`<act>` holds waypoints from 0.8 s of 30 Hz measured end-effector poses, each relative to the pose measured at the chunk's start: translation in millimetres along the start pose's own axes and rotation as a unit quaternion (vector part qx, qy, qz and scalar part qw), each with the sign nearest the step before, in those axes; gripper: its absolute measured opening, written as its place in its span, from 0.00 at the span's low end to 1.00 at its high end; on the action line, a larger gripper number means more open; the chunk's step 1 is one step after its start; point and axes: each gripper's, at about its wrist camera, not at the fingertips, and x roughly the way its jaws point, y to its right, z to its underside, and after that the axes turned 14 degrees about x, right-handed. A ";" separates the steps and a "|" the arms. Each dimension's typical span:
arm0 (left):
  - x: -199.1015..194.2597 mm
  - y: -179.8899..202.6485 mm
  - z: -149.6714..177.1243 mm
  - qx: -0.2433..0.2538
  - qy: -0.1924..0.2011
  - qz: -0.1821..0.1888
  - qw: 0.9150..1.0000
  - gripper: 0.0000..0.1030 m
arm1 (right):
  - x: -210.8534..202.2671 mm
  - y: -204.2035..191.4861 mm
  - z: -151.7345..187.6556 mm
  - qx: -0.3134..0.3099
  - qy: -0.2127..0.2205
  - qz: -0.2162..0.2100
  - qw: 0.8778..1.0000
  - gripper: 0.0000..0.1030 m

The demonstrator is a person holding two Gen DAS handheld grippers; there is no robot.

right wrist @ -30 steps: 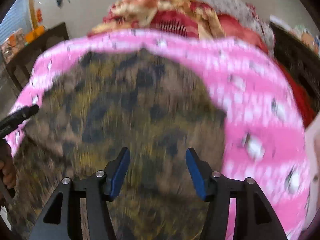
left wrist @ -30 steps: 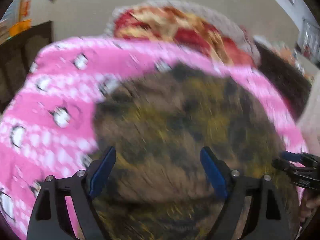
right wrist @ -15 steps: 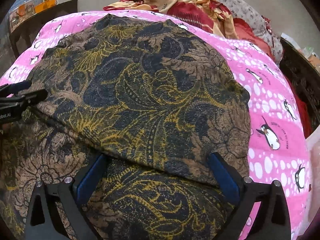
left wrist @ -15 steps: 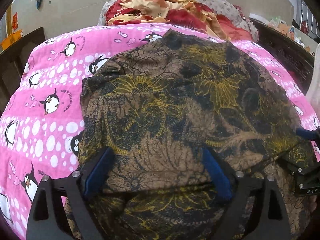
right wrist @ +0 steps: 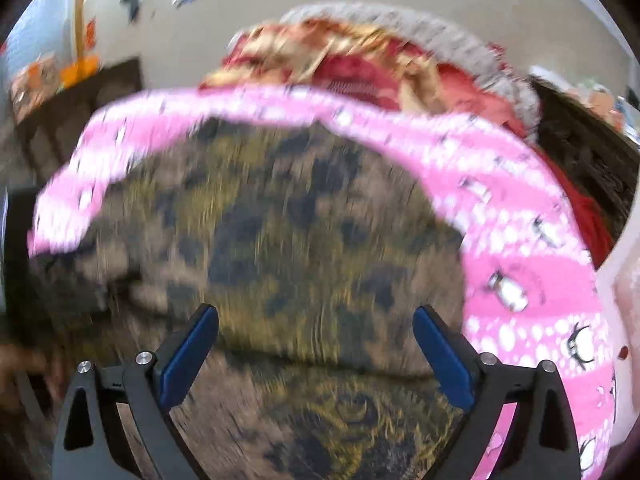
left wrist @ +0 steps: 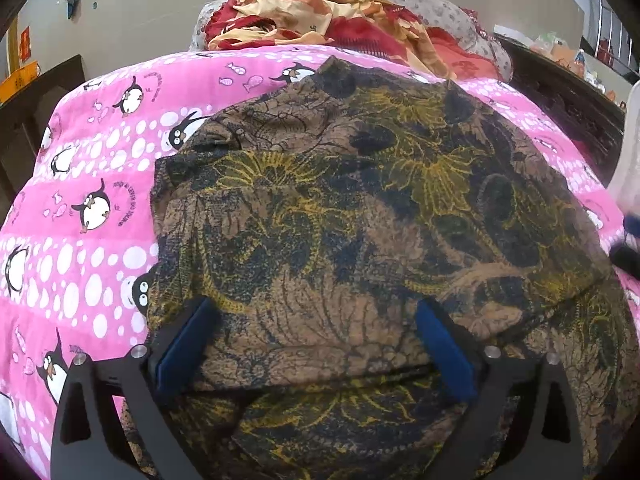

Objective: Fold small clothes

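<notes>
Right gripper (right wrist: 315,354) is pulling up and away since half a second ago: its view was sharp and close over the cloth, now it is smeared with motion and showing more of the room. Left gripper (left wrist: 316,344) is barely shifting, sitting low at the near fold edge as before. Both are standing wide open, gripping nothing; blue pads (left wrist: 186,346) are resting against the cloth (left wrist: 360,208) but not pinching it. Cloth is lying folded once on the pink blanket (left wrist: 92,184), top layer doubled over the bottom one, near edge bulging between the left fingers. Risk, as a judgement: with nothing clamping, the top layer is free to slide or spring back, and the lifting right fingers could be snagging and dragging it. Soft, uneven bedding is making a crooked next fold likely. Bedding pile (left wrist: 340,16) behind is staying clear.
</notes>
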 end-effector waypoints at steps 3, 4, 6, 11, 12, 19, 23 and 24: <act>-1.3 -3.3 1.1 -0.008 0.005 0.011 1.000 0.97 | 42.4 -0.8 4.9 0.022 -0.063 0.007 0.998 0.97; -1.9 -4.1 1.7 -0.010 0.007 0.014 1.000 0.97 | 68.9 3.5 15.9 0.032 -0.120 0.008 0.992 0.97; -1.8 -3.6 1.8 -0.010 0.007 0.014 1.000 0.97 | 69.0 0.9 20.6 0.008 -0.101 0.013 0.995 0.99; -1.1 -3.3 1.9 -0.007 0.005 0.012 1.000 0.97 | 60.8 -2.7 14.7 -0.007 -0.114 0.025 0.993 0.99; -0.9 -3.3 2.0 -0.007 0.005 0.011 1.000 0.97 | 58.6 -6.3 12.3 -0.016 -0.128 0.031 0.991 0.99; -0.4 -4.0 1.9 -0.008 0.005 0.011 1.000 0.98 | 64.4 -20.9 -68.5 0.026 -0.088 -0.026 0.995 1.00; -0.1 -4.4 1.7 -0.007 0.005 0.010 1.000 0.98 | 125.4 -18.7 -62.3 -0.017 -0.136 -0.001 0.991 1.00; -0.2 -4.6 1.7 -0.007 0.005 0.009 1.000 0.98 | 126.1 -20.3 -58.3 -0.029 -0.115 -0.002 0.993 1.00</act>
